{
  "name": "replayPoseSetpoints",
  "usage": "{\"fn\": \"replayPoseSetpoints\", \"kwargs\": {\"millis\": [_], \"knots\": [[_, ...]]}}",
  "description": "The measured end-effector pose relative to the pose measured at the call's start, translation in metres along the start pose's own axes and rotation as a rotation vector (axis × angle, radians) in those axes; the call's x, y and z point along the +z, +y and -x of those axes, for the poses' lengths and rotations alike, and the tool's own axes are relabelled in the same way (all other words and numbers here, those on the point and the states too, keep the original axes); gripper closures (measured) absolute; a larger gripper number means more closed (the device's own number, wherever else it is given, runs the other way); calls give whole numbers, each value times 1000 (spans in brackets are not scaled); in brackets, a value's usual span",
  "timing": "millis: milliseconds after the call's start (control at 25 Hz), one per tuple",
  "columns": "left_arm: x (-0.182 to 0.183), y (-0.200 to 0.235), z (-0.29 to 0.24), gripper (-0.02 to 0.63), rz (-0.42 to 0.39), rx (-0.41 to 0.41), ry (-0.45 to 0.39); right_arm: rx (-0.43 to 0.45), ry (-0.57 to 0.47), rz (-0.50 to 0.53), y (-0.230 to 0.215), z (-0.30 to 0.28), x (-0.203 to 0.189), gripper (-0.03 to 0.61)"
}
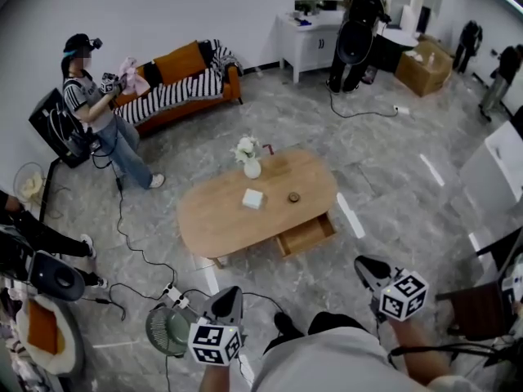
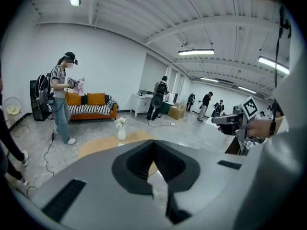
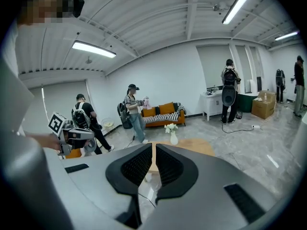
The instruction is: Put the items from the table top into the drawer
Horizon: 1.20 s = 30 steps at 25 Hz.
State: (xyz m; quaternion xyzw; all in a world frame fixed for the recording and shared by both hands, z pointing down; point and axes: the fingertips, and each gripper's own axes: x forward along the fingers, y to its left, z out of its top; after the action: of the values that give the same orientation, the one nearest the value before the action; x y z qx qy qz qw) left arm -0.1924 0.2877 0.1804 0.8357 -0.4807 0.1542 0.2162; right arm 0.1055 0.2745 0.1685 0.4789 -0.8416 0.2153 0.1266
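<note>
White box (image 1: 253,198) mid tabletop, small round item (image 1: 293,197) near it twd right end, vase (image 1: 252,167) at far edge. Drawer (image 1: 306,235) open under near edge of table (image 1: 204,219). L gripper (image 1: 231,299) shut, empty. R gripper (image 1: 365,266) closed to a hairline, empty. Both well short of table.

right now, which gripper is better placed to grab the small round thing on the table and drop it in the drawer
Right, probably: the right gripper sits nearer the round thing and open drawer than the left gripper.
</note>
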Motion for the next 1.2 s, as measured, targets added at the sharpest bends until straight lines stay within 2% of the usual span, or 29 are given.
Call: {"fn": "replayPoseSetpoints", "kwargs": {"millis": [440, 760, 920, 1200], "knots": [[11, 23, -18, 612, 18, -9, 6, -9, 3, 5, -3, -26, 19, 531], [15, 33, -49, 612, 42, 24, 46, 26, 37, -11, -32, -64, 23, 531], [27, 39, -71, 612, 73, 46, 44, 58, 49, -2, -51, -92, 36, 531], [67, 40, -117, 612, 82, 81, 32, 105, 71, 3, -92, -132, 63, 531]]}}
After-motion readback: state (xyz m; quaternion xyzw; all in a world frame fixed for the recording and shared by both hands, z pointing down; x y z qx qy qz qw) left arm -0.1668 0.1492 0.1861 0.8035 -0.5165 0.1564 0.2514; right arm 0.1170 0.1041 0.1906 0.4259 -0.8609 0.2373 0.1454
